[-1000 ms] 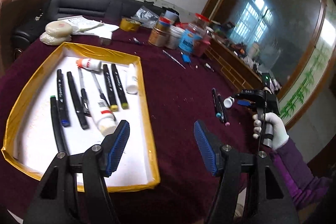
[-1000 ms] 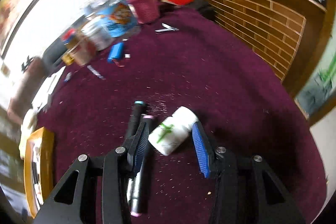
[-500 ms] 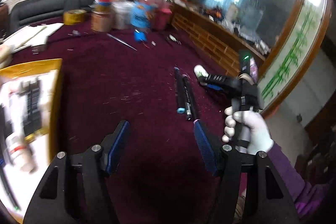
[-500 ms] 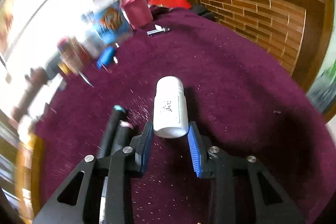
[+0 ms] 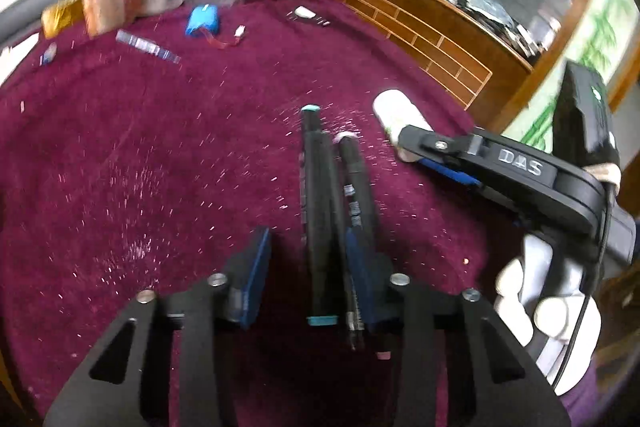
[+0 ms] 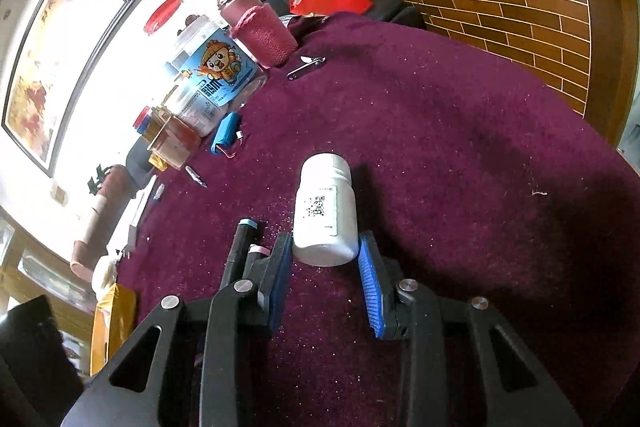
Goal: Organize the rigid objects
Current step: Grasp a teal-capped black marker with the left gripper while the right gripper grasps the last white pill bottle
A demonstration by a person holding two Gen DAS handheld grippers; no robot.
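Right gripper (image 6: 325, 269) clamps white bottle (image 6: 326, 209) base for lifting; left gripper (image 5: 306, 269), jaws spread, straddles teal-capped marker (image 5: 316, 203) beside bottle.

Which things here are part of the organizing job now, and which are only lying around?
Job:
- small white plastic bottle, between the right hand-held gripper pads
- black marker with teal cap
- black marker with pink cap
- left hand-held gripper

Lying about:
- blue battery pack
- pink knitted flask
- blue-labelled clear jar
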